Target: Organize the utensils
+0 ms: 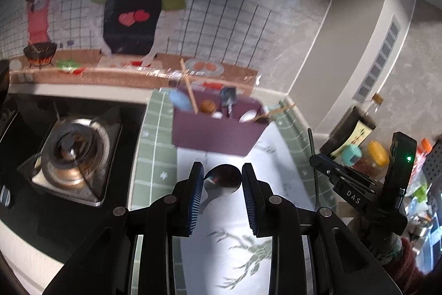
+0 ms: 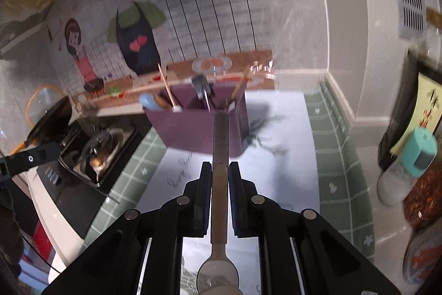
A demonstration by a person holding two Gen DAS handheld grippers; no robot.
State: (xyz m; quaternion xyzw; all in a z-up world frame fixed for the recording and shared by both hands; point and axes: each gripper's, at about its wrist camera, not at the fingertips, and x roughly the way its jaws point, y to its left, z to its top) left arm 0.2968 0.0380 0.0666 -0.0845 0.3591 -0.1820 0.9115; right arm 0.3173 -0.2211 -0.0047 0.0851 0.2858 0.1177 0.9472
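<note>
**Two spoons held, one in each hand-held gripper**

Two metal spoons are off the table, one in each of your hands. Your left hand-held gripper (image 1: 222,180) has its blue pads pinching the bowl of a shiny spoon (image 1: 221,179), whose handle runs back under the jaws toward the camera. Your right hand-held gripper (image 2: 220,170) is pressed together on the handle of a second spoon (image 2: 220,145); that handle points straight ahead past the fingertips, and its bowl lies back beneath the gripper body at the bottom of the right wrist view.

Ahead of both grippers stands the purple utensil holder (image 1: 215,133), on a white mat (image 1: 229,239) printed with grey-green sprigs. The mat lies on the green-tiled table (image 1: 150,165). The holder already carries chopsticks, a light blue utensil, a dark spatula and some white-tipped pieces in its compartments; which compartment each sits in you cannot tell through the blur.

A gas stove burner (image 1: 70,154) sits to the left of the holder. Sauce bottles and jars (image 1: 356,129) stand to the right, near the wall.
</note>
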